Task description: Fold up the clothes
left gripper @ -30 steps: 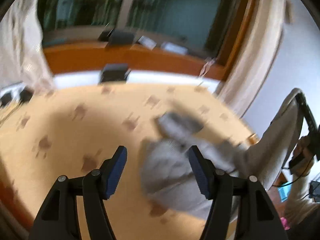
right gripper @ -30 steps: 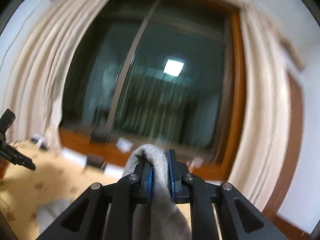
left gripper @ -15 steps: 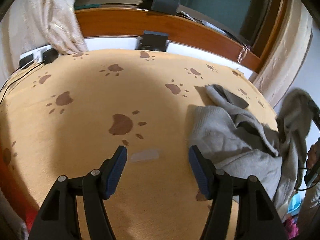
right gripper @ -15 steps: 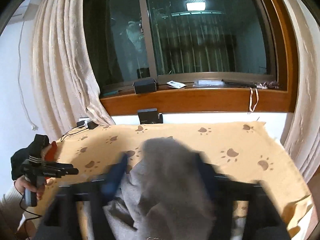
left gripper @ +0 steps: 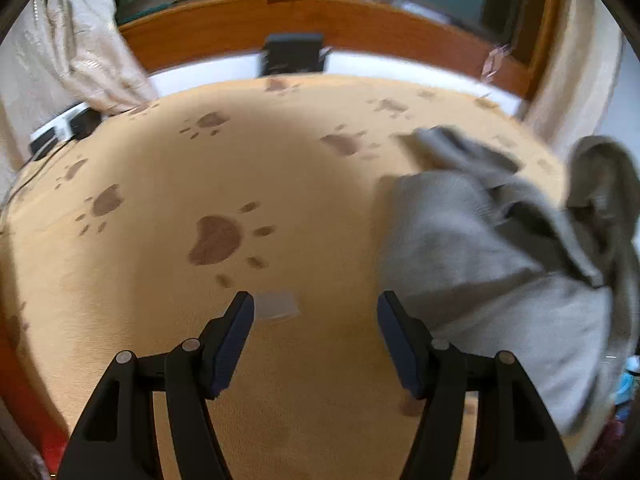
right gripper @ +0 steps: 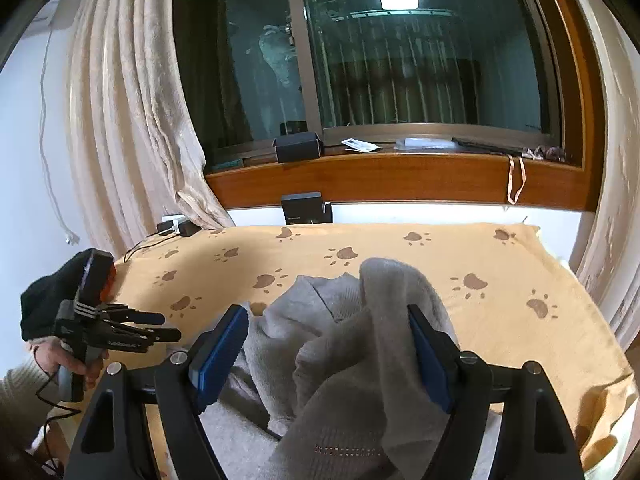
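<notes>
A crumpled grey knit garment (left gripper: 480, 248) lies heaped on the right side of a tan paw-print blanket (left gripper: 160, 240). My left gripper (left gripper: 316, 304) is open just above the blanket, left of the heap, with nothing between its fingers. In the right wrist view the garment (right gripper: 340, 360) is piled between the wide jaws of my right gripper (right gripper: 326, 314) and drapes over the right finger. The left pad (right gripper: 224, 344) is bare, with a gap to the cloth. My left gripper (right gripper: 168, 326) shows at the blanket's (right gripper: 520, 264) left edge, held by a hand (right gripper: 48, 356).
A black box (right gripper: 306, 208) stands at the blanket's far edge below a wooden window sill (right gripper: 400, 180). A power strip with a plug (right gripper: 176, 226) lies at the far left corner, and cream curtains (right gripper: 128, 120) hang on both sides. Another black box (right gripper: 296, 148) sits on the sill.
My right gripper has opened and let go of the grey cloth, which slumped onto the blanket. Both grippers have sunk and tipped downward, and the left one has come closer to the blanket.
</notes>
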Tool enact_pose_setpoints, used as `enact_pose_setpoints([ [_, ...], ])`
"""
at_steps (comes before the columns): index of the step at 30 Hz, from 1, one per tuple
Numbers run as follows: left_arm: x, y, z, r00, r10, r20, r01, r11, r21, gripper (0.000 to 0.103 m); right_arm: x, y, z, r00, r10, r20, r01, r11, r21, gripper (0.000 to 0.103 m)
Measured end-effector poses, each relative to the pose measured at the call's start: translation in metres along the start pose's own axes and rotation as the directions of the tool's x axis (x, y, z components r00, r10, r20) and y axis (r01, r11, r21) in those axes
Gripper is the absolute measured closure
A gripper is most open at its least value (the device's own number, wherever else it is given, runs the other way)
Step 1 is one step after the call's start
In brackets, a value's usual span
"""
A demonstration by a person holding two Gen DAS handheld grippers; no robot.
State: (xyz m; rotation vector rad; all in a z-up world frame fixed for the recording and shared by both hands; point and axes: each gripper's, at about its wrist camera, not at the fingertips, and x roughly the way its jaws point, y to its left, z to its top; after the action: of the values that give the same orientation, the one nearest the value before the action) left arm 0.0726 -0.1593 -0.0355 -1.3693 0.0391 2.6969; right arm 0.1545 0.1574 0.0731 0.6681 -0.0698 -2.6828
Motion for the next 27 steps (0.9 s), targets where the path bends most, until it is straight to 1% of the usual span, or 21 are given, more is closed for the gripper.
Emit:
enact_pose_setpoints([
  [1,0.002,0.003,0.0,0.999,0.043,0.004,-0.043,0.999,0.007,0.034,0.0,-0.002,-0.001,1.0,0.002,0.001,-0.002,1.0,0.007,0.023],
  [2,0.005,0.008,0.001,0.993,0.117,-0.004,-0.117,0.993,0.011,0.034,-0.001,-0.004,-0.002,1.0,0.004,0.003,-0.004,1.0,0.013,0.023],
  [3,0.006,0.016,0.002,0.982,0.187,-0.009,-0.187,0.982,-0.002,0.032,-0.002,-0.005,-0.003,1.0,0.001,0.005,-0.001,1.0,0.014,0.023],
  [4,0.005,0.026,0.003,0.971,0.241,-0.007,-0.241,0.97,-0.024,0.032,-0.003,-0.006,-0.003,1.0,-0.003,0.007,0.003,1.0,0.016,0.023],
  [5,0.005,0.041,0.004,0.953,0.304,-0.019,-0.304,0.951,-0.06,0.032,-0.004,-0.008,-0.004,1.0,-0.007,0.01,0.007,1.0,0.018,0.023],
  [6,0.001,0.06,0.004,0.926,0.376,-0.032,-0.377,0.919,-0.113,0.032,-0.006,-0.009,-0.005,1.0,-0.011,0.012,0.01,1.0,0.019,0.023],
  [8,-0.009,0.099,0.002,0.859,0.509,-0.056,-0.508,0.831,-0.226,0.032,-0.008,-0.012,-0.005,1.0,-0.016,0.02,0.016,1.0,0.026,0.023],
  [9,-0.017,0.114,0.001,0.839,0.54,-0.062,-0.534,0.797,-0.284,0.032,-0.009,-0.014,-0.006,1.0,-0.018,0.024,0.018,0.999,0.031,0.023],
  [10,-0.027,0.129,-0.001,0.827,0.558,-0.064,-0.543,0.765,-0.345,0.033,-0.01,-0.017,-0.006,0.999,-0.021,0.027,0.02,0.999,0.039,0.023],
  [11,-0.04,0.14,-0.003,0.839,0.542,-0.044,-0.51,0.757,-0.408,0.033,-0.01,-0.02,-0.006,0.999,-0.024,0.029,0.022,0.999,0.049,0.023],
  [12,-0.049,0.145,-0.003,0.861,0.508,-0.014,-0.461,0.769,-0.443,0.033,-0.009,-0.022,-0.006,0.999,-0.025,0.029,0.023,0.998,0.061,0.023],
  [13,-0.056,0.142,-0.002,0.878,0.478,0.017,-0.42,0.788,-0.449,0.033,-0.008,-0.025,-0.006,0.999,-0.025,0.027,0.023,0.997,0.074,0.023],
  [15,-0.061,0.129,0.002,0.889,0.455,0.056,-0.391,0.817,-0.423,0.032,-0.005,-0.029,-0.006,0.999,-0.023,0.022,0.021,0.995,0.099,0.023],
  [18,-0.053,0.094,0.01,0.922,0.374,0.106,-0.318,0.883,-0.344,0.032,-0.002,-0.033,-0.007,1.0,-0.017,0.017,0.015,0.992,0.127,0.023],
  [19,-0.048,0.083,0.012,0.935,0.336,0.115,-0.285,0.903,-0.322,0.031,-0.002,-0.034,-0.008,1.0,-0.016,0.016,0.013,0.991,0.132,0.023],
  [21,-0.039,0.058,0.018,0.967,0.221,0.126,-0.18,0.944,-0.275,0.031,-0.002,-0.034,-0.009,1.0,-0.02,0.012,0.018,0.991,0.131,0.023],
  [22,-0.033,0.047,0.021,0.979,0.162,0.122,-0.127,0.96,-0.251,0.031,-0.003,-0.034,-0.01,1.0,-0.024,0.01,0.022,0.992,0.128,0.023],
  [23,-0.028,0.036,0.025,0.988,0.102,0.117,-0.073,0.971,-0.227,0.031,-0.004,-0.035,-0.01,1.0,-0.028,0.009,0.027,0.992,0.126,0.023],
  [25,-0.017,0.016,0.033,0.995,-0.006,0.099,0.024,0.982,-0.188,0.031,-0.006,-0.037,-0.01,0.999,-0.034,0.007,0.033,0.991,0.128,0.023],
  [26,-0.011,0.005,0.038,0.994,-0.064,0.084,0.078,0.982,-0.171,0.031,-0.007,-0.039,-0.011,0.999,-0.037,0.006,0.035,0.99,0.135,0.023],
  [27,-0.005,-0.006,0.045,0.99,-0.126,0.066,0.135,0.979,-0.153,0.031,-0.008,-0.042,-0.012,0.999,-0.039,0.006,0.038,0.989,0.141,0.023],
])
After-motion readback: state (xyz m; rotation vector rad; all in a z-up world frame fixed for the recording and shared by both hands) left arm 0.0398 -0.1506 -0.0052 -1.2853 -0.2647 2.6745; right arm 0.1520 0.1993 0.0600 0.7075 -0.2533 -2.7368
